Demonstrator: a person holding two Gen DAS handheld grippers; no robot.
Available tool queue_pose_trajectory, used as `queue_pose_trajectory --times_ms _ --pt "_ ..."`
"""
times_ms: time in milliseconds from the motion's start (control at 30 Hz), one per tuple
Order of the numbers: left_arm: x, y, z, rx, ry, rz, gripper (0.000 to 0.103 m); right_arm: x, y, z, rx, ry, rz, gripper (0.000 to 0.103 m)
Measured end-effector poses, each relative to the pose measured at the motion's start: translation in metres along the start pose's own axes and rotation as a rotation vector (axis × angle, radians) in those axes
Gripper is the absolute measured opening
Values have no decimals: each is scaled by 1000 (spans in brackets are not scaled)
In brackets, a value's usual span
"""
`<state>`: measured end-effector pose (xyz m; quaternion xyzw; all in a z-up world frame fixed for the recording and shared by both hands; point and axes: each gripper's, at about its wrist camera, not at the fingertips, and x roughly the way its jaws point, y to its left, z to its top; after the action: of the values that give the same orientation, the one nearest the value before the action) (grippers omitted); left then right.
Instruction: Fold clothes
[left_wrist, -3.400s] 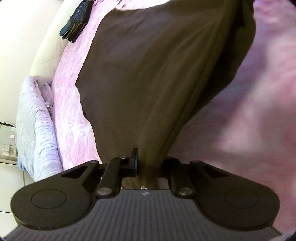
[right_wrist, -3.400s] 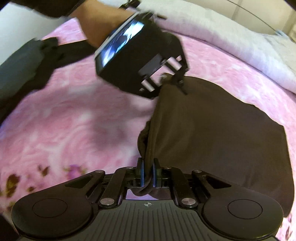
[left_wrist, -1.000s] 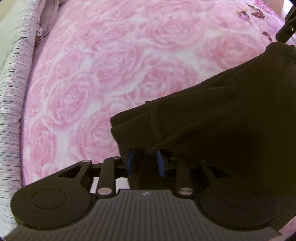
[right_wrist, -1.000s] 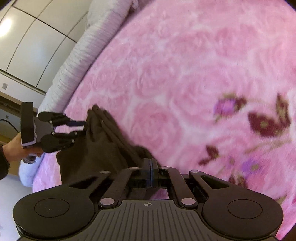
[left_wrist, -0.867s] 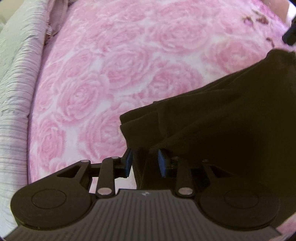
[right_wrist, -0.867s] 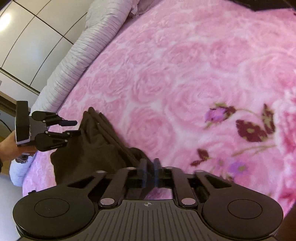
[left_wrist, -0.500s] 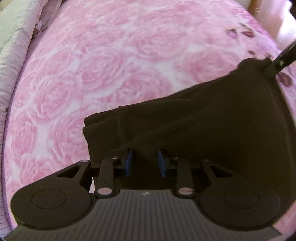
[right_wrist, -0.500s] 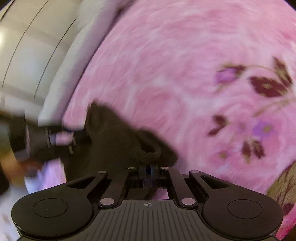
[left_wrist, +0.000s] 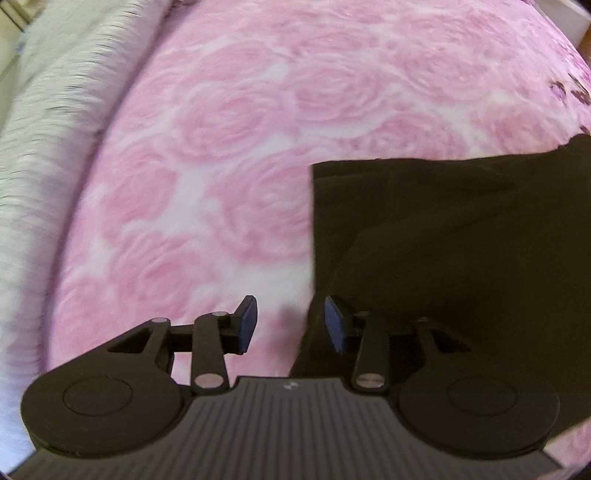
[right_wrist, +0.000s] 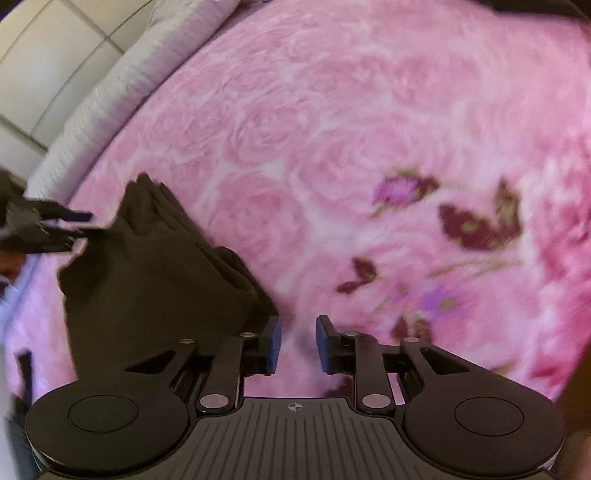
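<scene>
A dark brown garment lies folded on the pink rose-patterned blanket. In the left wrist view it fills the right side, and its left edge runs down beside the right finger. My left gripper is open, with only blanket between its blue pads. In the right wrist view the same garment lies bunched at the lower left, against the left finger. My right gripper is open over the blanket and holds nothing. The other gripper shows blurred at the far left edge, touching the garment's far corner.
A pale striped quilt runs along the blanket's left side; in the right wrist view the quilt lies before white panelled cupboard doors. Purple and maroon flower prints mark the blanket on the right.
Both grippers have opened and let go of the brown garment, which now lies folded on the blanket. The left gripper has shifted left, off the cloth's edge.
</scene>
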<state>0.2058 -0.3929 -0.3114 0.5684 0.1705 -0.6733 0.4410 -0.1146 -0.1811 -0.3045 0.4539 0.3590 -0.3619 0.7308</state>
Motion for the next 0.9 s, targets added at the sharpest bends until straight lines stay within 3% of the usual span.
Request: queue_pose_trajectory --times_ms 167,300,500,567,633,667,733,867,900 --pt "-42 -4 -46 -38 4 18 32 -1 55 -13 -150 24 96 28" --pt "-53 -25 -82 -28 19 -12 32 -2 99 -24 -270 43 173 29" --pt "-40 -37 -104 28 -56 -63 32 41 150 -56 -318 64 231 29" --pt "-27 -34 -106 103 -69 -37 30 56 164 -67 -321 70 241 29" --pt "-13 -30 -110 179 -59 32 31 63 164 -78 -291 53 213 29" --pt "-7 -21 -114 176 -50 36 37 66 163 -84 -275 40 199 29" --pt "-1 -6 -121 160 -52 17 40 62 170 -95 -302 23 151 29" --pt "-26 -26 -143 358 -147 65 37 44 192 -120 -412 -4 38 31" --pt "-34 -36 -151 428 -180 79 40 40 198 -126 -439 -11 9 41"
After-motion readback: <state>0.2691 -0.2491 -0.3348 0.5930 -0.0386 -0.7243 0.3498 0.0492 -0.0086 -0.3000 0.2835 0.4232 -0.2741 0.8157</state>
